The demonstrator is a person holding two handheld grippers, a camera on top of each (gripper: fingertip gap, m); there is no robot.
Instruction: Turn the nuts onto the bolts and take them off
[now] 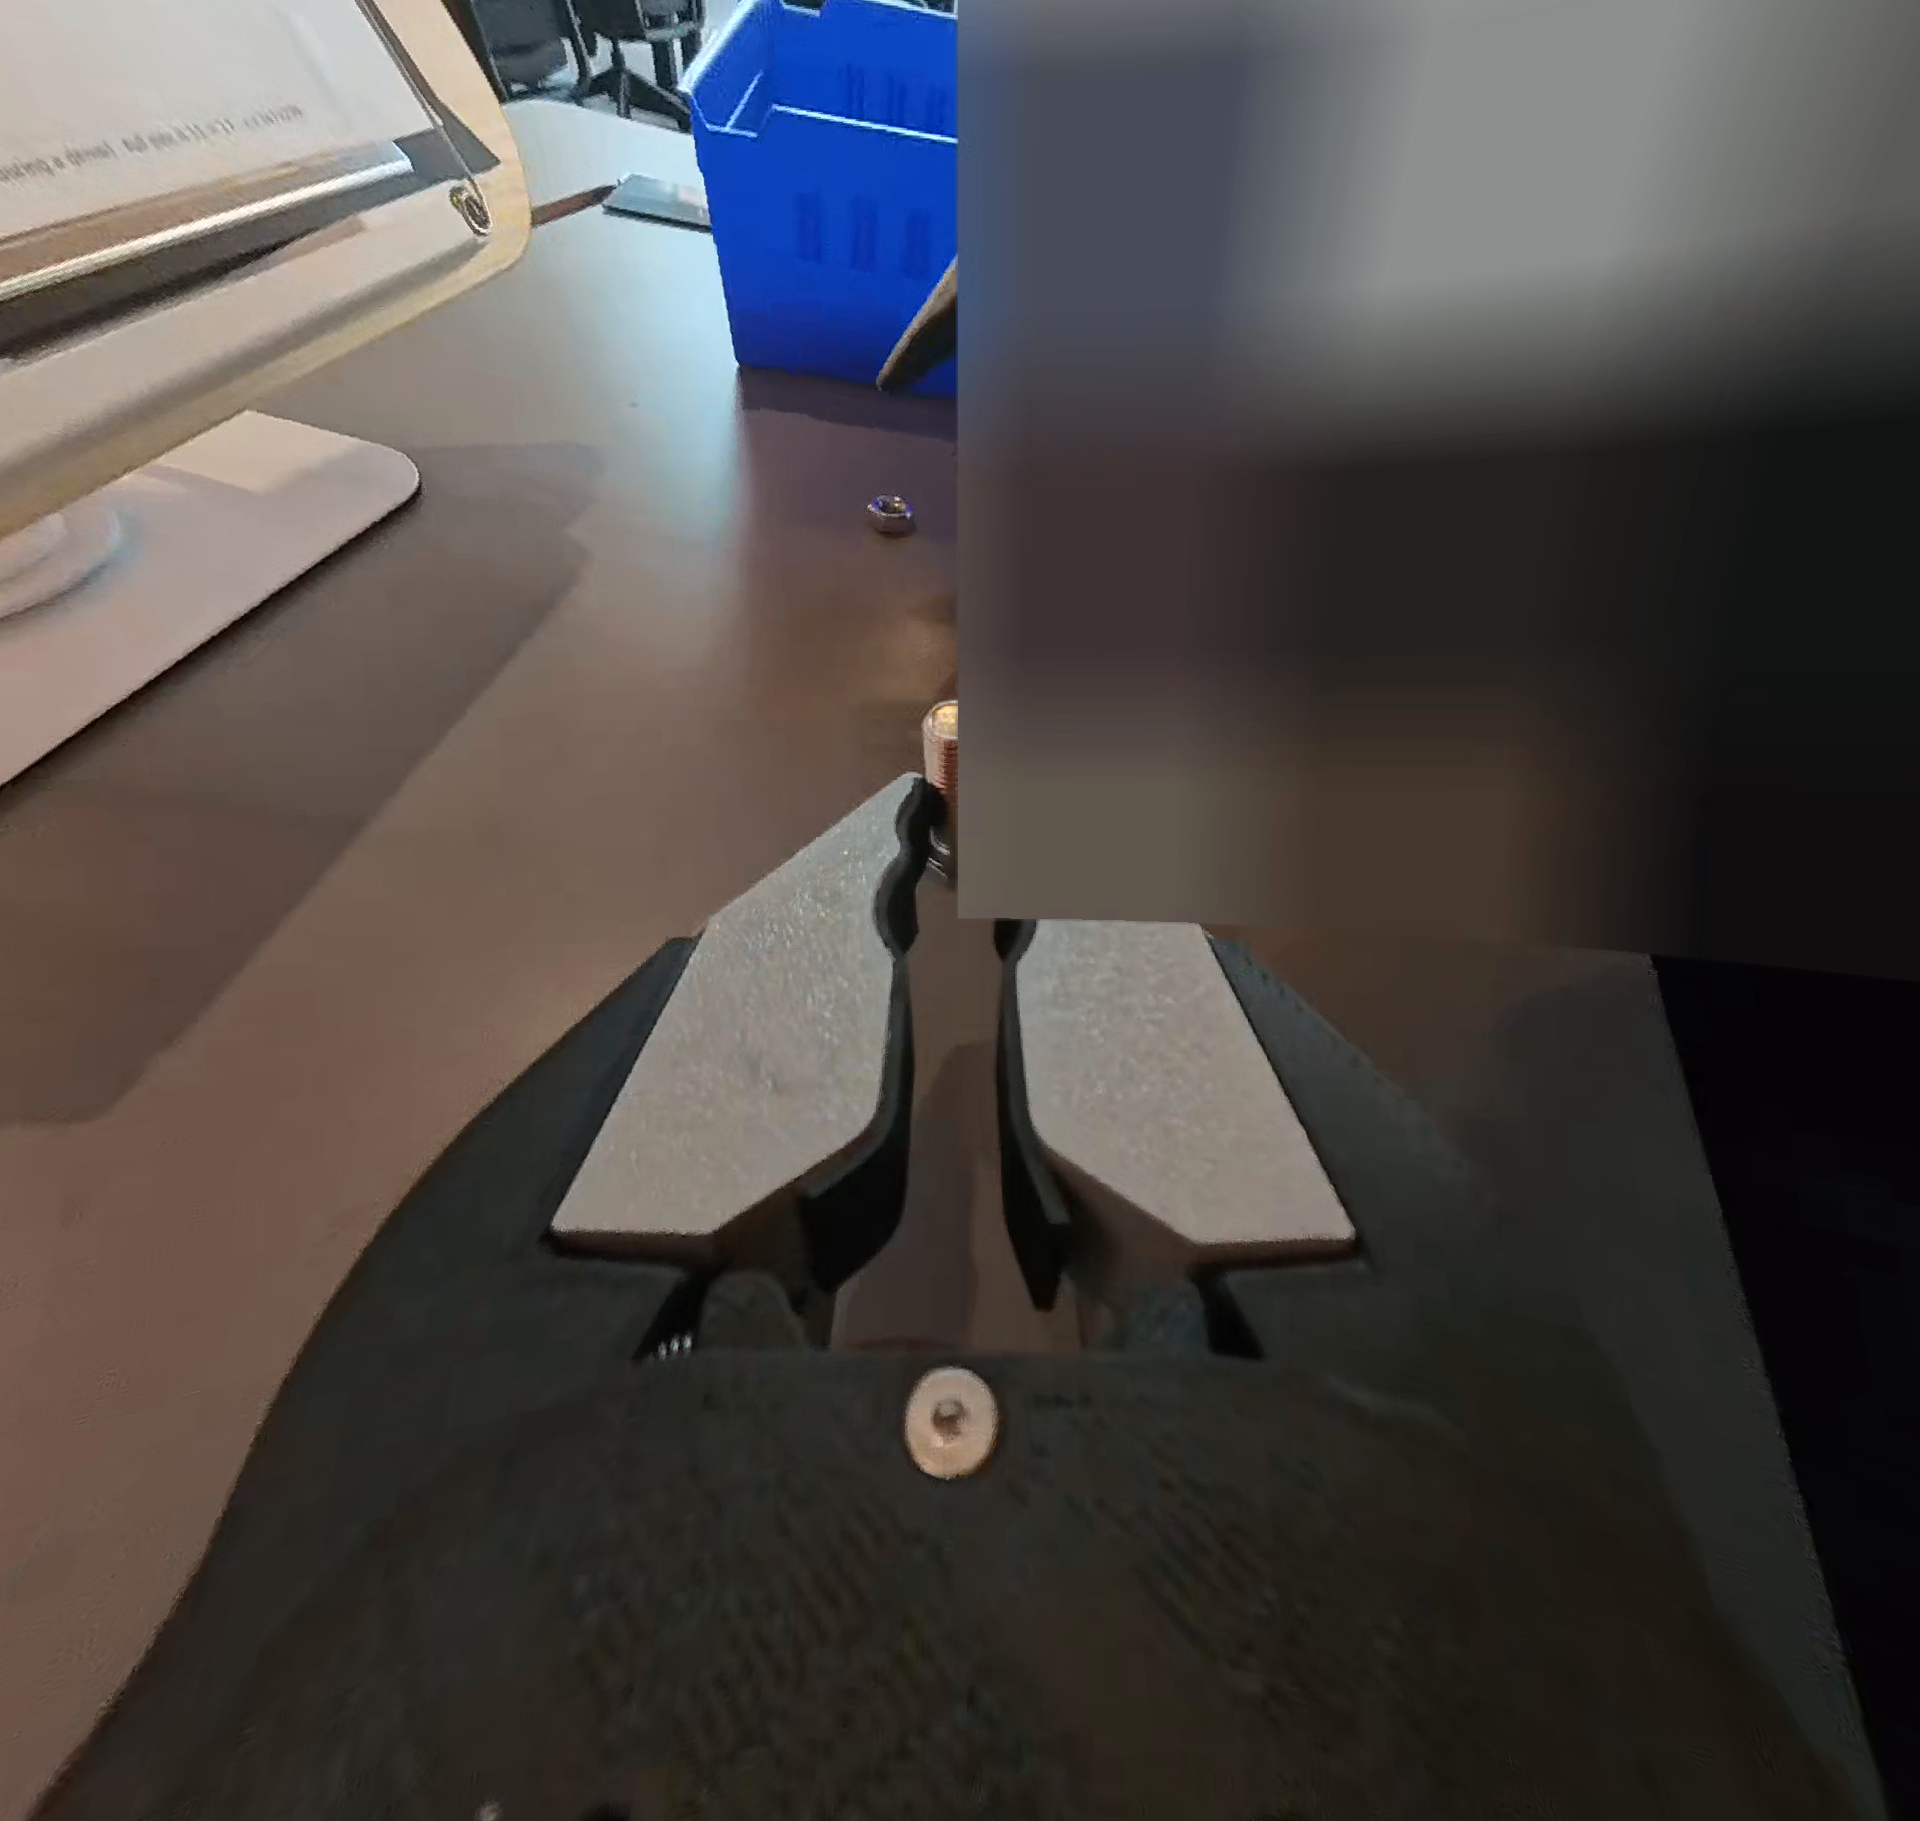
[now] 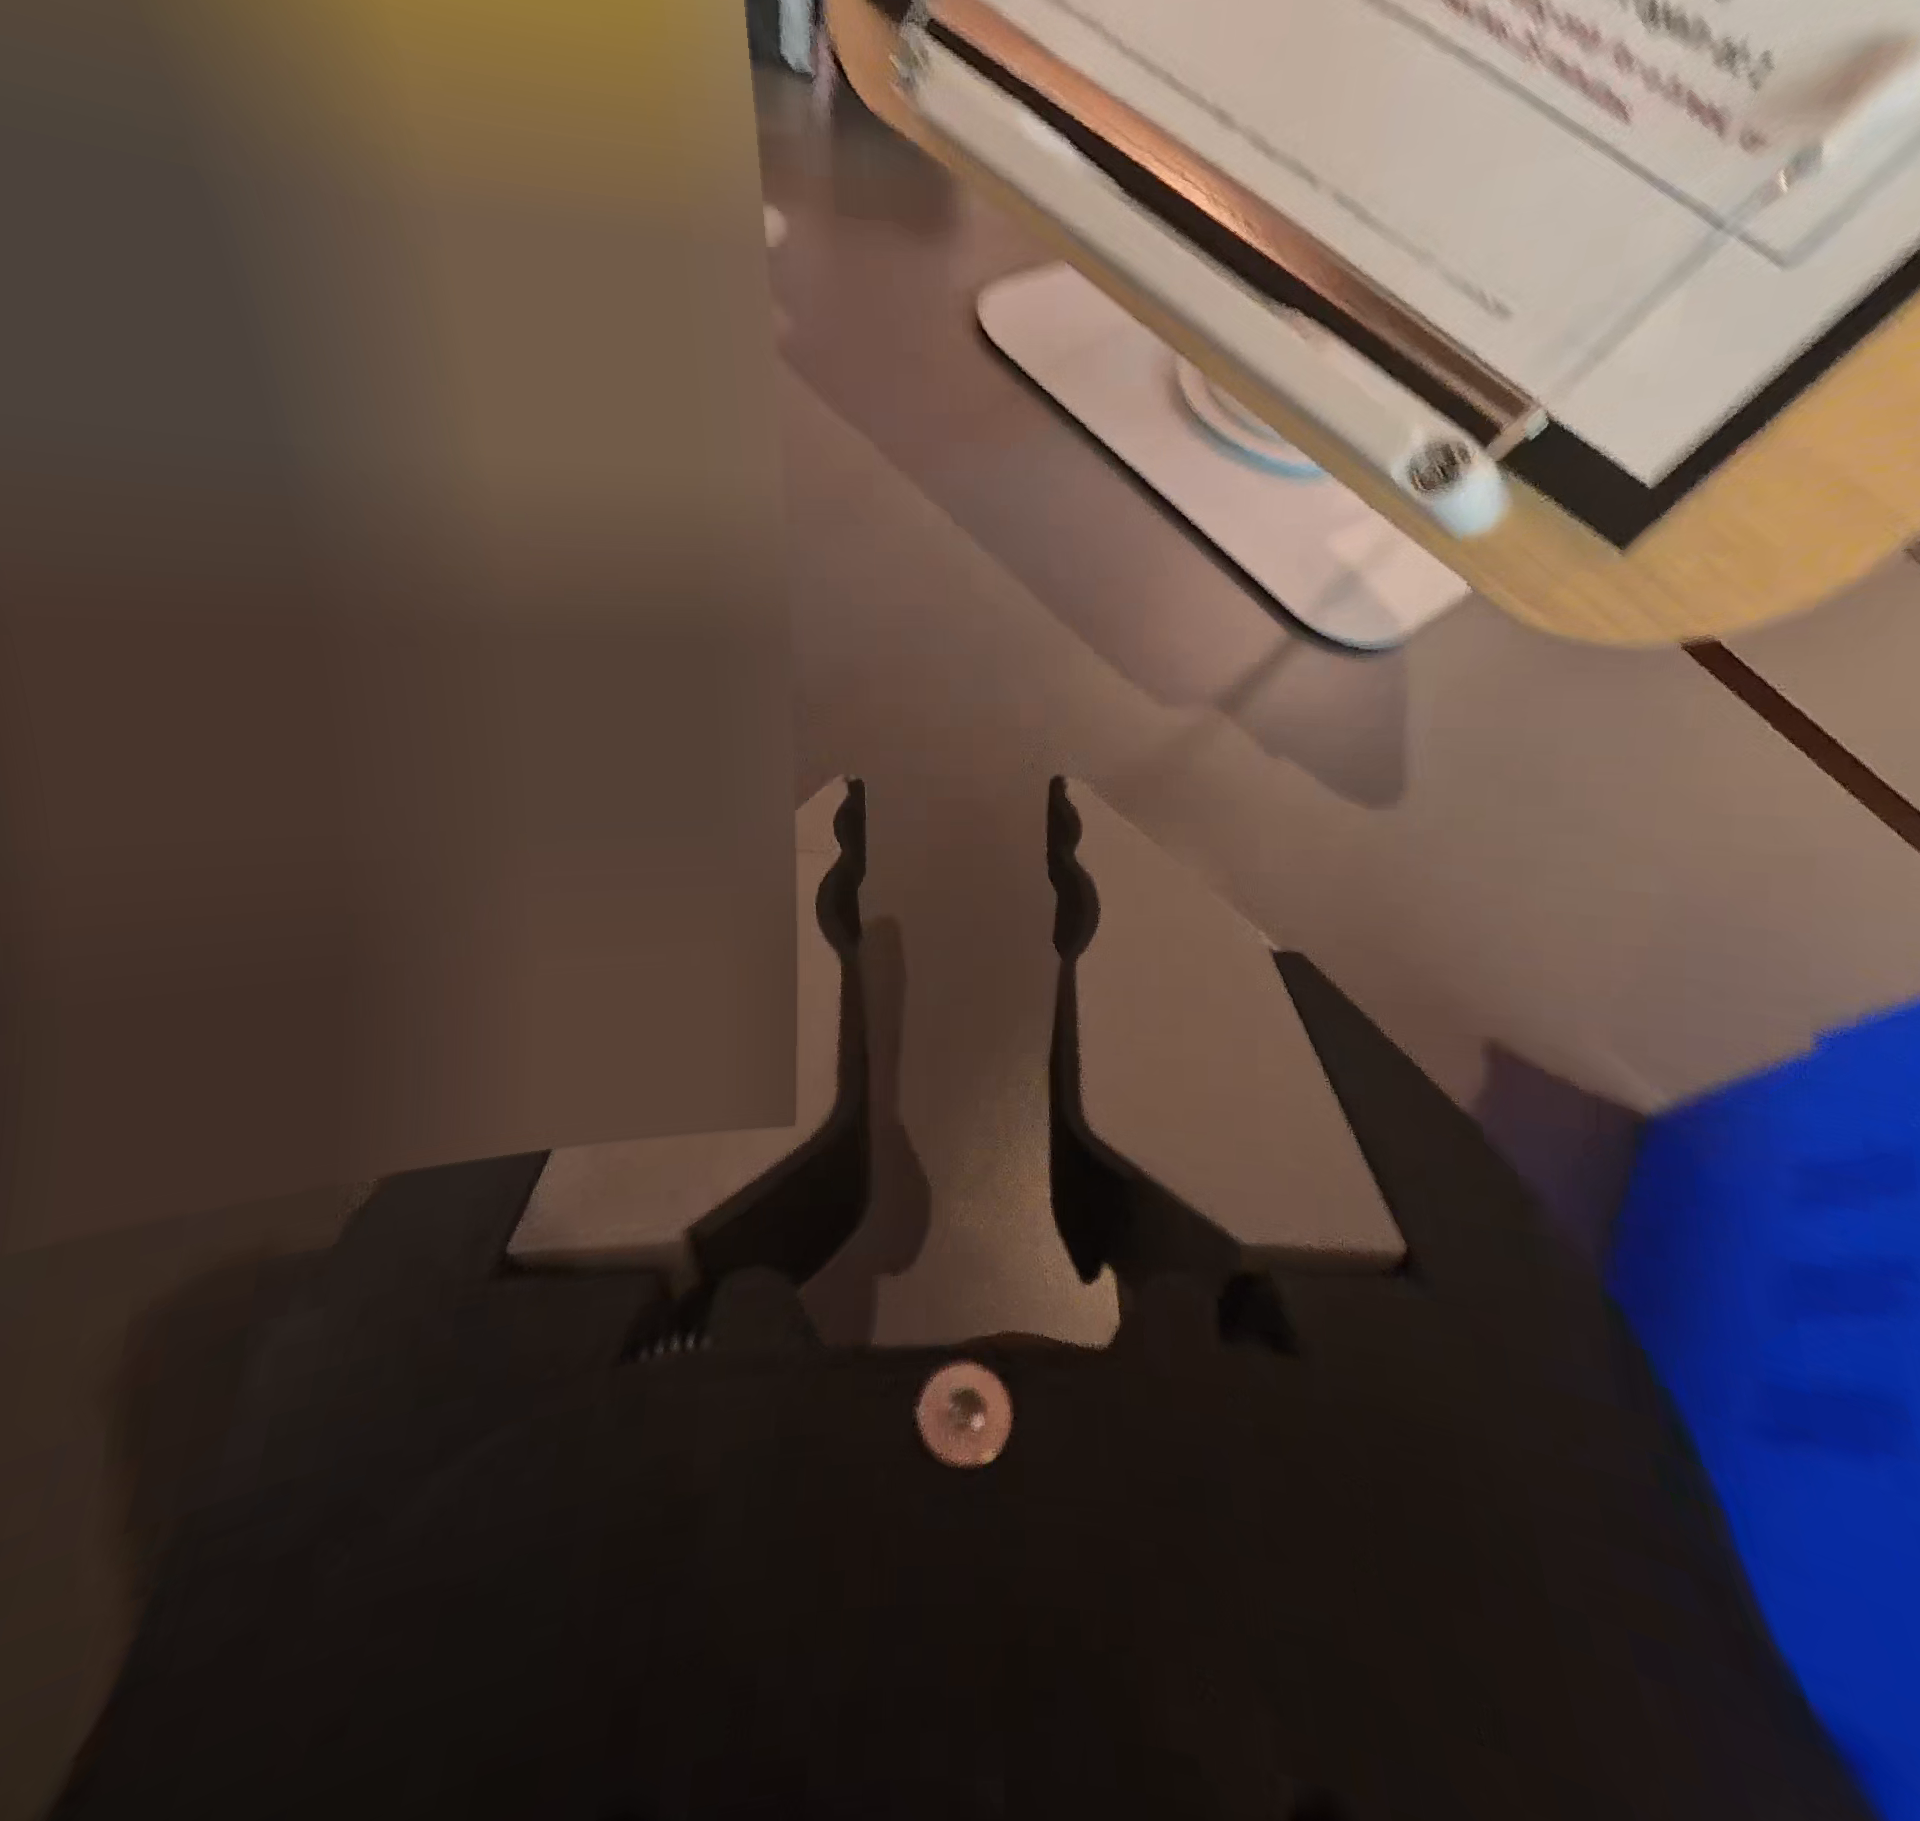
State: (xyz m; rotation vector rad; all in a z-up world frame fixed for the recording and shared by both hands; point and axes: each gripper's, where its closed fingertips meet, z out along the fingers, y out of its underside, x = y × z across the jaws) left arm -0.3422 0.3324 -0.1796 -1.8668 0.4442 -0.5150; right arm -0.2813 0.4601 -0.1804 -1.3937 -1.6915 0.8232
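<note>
One blue bin (image 1: 831, 213) at 12 o'clock, contents hidden from us. Left gripper (image 1: 940, 836) narrow, bolt (image 1: 941, 748) at its tips — grip unclear; nut (image 1: 890, 514) beyond. Right gripper (image 2: 956, 805) parted, empty.

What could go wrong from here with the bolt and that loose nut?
1. The left gripper has the upright bolt at its very fingertips; a patch hides the far finger, so the grip is unclear and the bolt might tip or slip.
2. The nut lies loose on the table, clear of the blue bin; a nudge could roll it away.
3. The right gripper is open and empty, close under the sign stand, and could knock it.
</note>
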